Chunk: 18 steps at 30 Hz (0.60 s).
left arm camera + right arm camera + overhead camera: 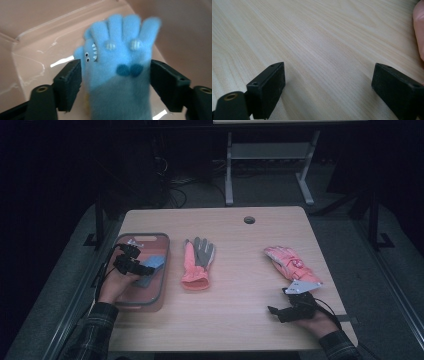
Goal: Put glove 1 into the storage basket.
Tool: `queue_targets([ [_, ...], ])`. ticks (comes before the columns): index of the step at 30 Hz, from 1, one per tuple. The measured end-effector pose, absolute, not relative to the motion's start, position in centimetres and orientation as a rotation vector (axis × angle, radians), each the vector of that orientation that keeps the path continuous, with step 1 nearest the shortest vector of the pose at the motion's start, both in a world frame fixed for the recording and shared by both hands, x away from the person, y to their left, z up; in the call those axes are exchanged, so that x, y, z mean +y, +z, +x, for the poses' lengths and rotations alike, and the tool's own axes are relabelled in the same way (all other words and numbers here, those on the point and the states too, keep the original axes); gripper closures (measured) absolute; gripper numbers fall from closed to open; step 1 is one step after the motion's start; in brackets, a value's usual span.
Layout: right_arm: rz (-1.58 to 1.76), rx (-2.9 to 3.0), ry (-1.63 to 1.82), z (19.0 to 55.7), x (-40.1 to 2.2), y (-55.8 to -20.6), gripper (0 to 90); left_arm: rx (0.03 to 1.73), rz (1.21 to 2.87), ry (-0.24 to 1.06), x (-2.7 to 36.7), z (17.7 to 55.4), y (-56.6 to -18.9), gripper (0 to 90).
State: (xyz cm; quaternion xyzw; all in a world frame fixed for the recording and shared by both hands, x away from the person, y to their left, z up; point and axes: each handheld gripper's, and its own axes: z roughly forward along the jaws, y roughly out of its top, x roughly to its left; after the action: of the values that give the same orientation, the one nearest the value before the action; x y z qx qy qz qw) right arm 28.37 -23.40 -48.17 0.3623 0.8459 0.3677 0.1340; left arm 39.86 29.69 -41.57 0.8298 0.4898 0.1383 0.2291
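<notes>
The right gripper rested low on the tabletop near its front right corner, its fingers standing well apart with bare wood between them. In the right gripper view a pink edge was cut off at the right border; what it belonged to could not be told there.

The left gripper hung over the bin at the left edge of the tabletop. In the high view its body and the person's hand hid much of the bin's inside. Its fingers stood apart on either side of the blue glove. The glove filled the gap between them, and the left finger lay just against its edge; whether either pad pressed could not be made out, as the glove's outline was blurred.

The blue glove lay inside the bin, fingertips pointing away from the camera. It was fleecy, light blue above and grey toward the cuff, which was cut off at the bottom border. It bore two pale round bumps, two dark blue spots, and a small face with eyes and white teeth on the thumb side.

Farther out, a pink-and-grey glove lay mid-tabletop, just beside the bin. A pink glove lay at the right, beyond the right gripper. A round hole sat near the far edge.
</notes>
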Motion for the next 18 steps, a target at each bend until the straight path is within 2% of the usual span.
queue_targets([
  [3,1.051,2.452,1.066,28.4,-23.4,-48.2,11.0,1.341,2.258,0.395,29.8,39.5,-40.6,21.7],
  [13,1.050,2.452,1.066,28.4,-23.4,-48.2,11.1,1.220,2.210,0.403,27.9,38.1,-36.9,21.3],
  [18,1.049,2.453,1.066,28.4,-23.4,-48.2,11.1,1.160,2.173,0.353,25.9,37.4,-35.5,21.4],
])
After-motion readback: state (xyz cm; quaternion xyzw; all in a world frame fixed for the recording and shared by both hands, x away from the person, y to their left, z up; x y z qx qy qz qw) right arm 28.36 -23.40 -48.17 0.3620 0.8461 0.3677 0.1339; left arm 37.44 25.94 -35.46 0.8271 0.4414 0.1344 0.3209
